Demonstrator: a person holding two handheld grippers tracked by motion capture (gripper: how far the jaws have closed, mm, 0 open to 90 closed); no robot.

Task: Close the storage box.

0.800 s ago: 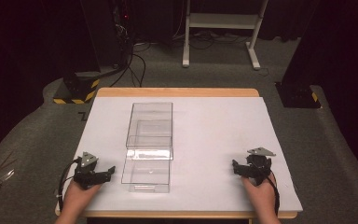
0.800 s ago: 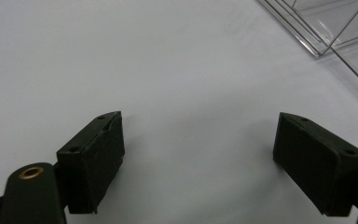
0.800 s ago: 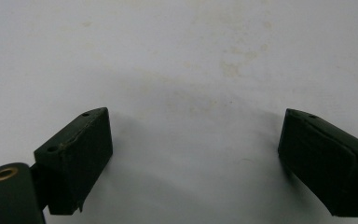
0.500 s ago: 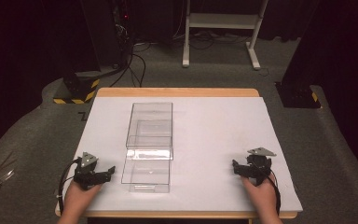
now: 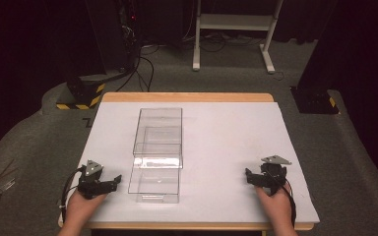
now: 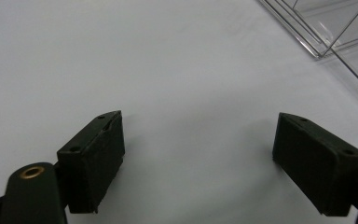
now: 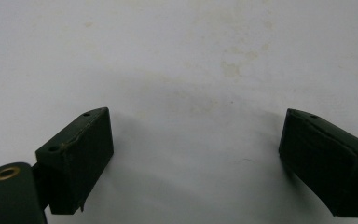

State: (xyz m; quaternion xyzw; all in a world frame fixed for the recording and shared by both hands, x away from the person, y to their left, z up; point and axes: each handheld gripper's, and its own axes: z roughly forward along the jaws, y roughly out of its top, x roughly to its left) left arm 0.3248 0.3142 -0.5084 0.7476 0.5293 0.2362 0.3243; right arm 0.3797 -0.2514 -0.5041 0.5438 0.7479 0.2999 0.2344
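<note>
Lengthwise, clear box (image 5: 157, 152) pointing away

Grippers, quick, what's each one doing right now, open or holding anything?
Left gripper: jaws open, nothing between them, beside the clear box.
Right gripper: jaws open, empty, over the white table.

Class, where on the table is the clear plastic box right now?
In the high view, the clear plastic box lies left of centre on the white table, just beyond the left gripper and apart from it.
</note>
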